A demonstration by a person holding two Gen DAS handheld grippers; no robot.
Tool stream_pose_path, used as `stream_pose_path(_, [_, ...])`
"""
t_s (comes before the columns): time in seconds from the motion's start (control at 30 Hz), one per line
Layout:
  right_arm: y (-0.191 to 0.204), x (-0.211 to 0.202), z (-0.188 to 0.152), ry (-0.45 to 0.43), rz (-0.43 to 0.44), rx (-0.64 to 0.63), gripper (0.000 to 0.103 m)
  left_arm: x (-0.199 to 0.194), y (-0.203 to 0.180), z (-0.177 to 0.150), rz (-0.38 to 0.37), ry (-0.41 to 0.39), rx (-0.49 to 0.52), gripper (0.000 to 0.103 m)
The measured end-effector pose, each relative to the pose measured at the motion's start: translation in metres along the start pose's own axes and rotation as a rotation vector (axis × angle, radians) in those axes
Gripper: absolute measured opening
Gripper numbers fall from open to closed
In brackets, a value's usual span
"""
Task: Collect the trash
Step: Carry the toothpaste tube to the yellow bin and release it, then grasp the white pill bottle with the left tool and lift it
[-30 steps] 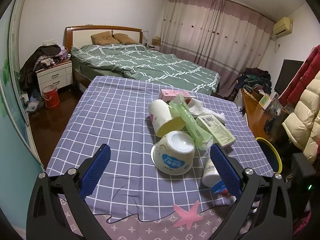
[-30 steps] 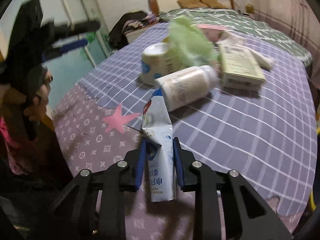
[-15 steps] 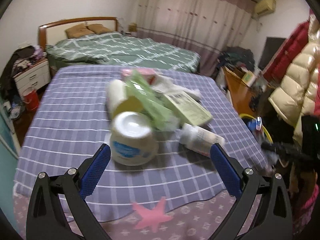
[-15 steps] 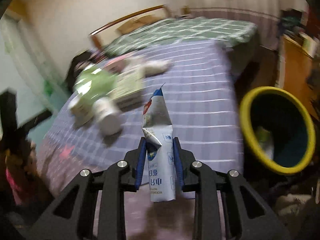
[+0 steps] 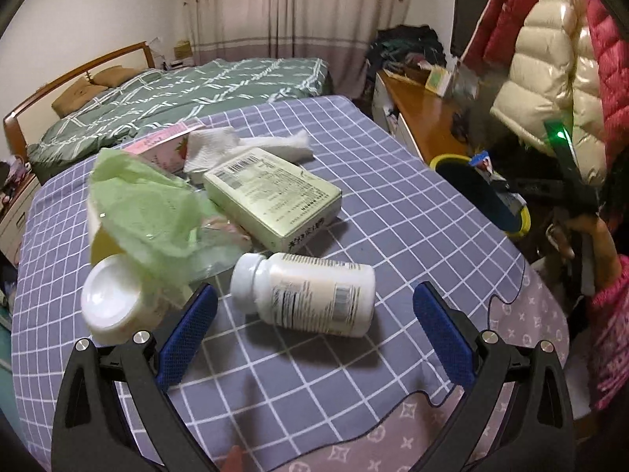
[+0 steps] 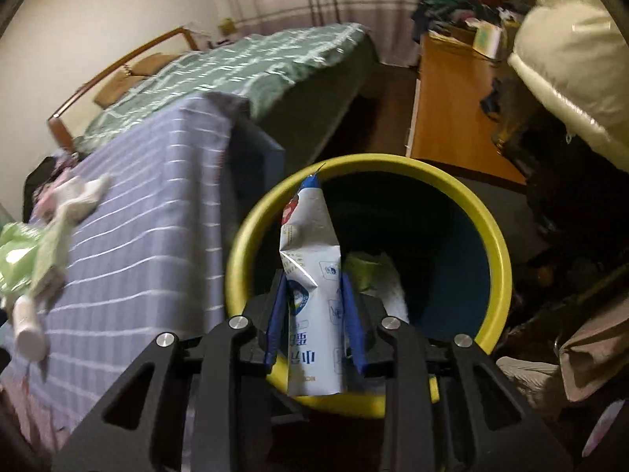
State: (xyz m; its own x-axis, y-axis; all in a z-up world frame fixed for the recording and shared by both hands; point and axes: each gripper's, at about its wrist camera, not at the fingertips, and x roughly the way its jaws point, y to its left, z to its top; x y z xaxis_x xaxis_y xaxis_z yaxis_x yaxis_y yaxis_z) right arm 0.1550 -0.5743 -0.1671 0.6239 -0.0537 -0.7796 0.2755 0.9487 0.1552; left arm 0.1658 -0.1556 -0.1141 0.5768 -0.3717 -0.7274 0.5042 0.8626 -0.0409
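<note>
Right tool [image 6: 312,314] swung one clamped carton [image 6: 312,287] over one bin [image 6: 491,236]; left tool [image 5: 310,334] gapes empty

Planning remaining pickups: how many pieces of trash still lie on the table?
6, possibly more hidden: bottle, cup, green bag, box, tissue, pink carton.

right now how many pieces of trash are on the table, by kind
white bottle, lying on its side: 1
paper cups: at least 1, partly hidden
green box: 1
green plastic bag: 1
white tissue: 1
pink packet: 1
Total: at least 6
</note>
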Motion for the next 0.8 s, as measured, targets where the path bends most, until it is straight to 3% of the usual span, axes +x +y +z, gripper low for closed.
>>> stream_pose_path(0.1, [-0.013,0.016,0.003,0.002,-0.034,0.046,0.051,0.004,0.000,0.002,-0.005,0.015,0.003,0.098])
stream_pose_path(0.8, [0.000,0.010,-0.012,-0.010,0.034,0.041,0.052,0.034,0.007,0.008,-0.032,0.093,0.048,0.098])
